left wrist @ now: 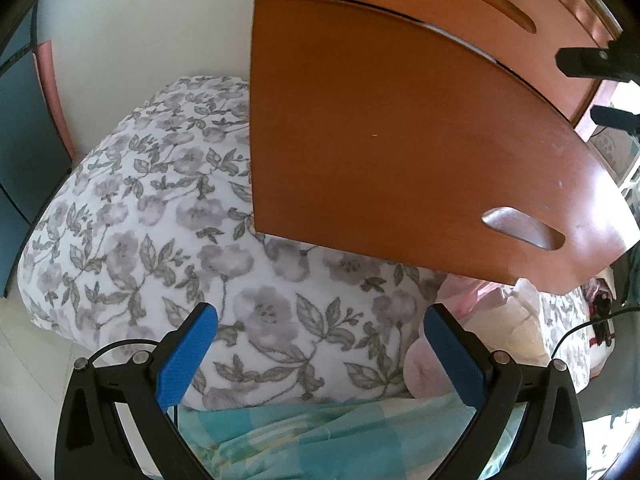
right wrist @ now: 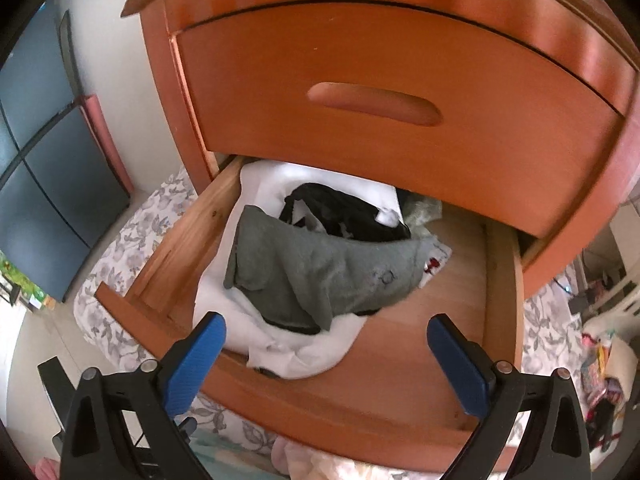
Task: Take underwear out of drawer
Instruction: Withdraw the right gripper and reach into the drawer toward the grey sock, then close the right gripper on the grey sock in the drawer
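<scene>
Overhead, right claw (right wrist: 326, 334) wide above open drawer (right wrist: 460, 316); grey garment (right wrist: 320, 272) print unreadable; left claw (left wrist: 320, 324) wide.

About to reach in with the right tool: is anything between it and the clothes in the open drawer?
Nothing visible blocks it. The right tool hangs open above the drawer, with the grey garment lying uncovered on top of the pile. The closed upper drawer overhangs only the back.
</scene>
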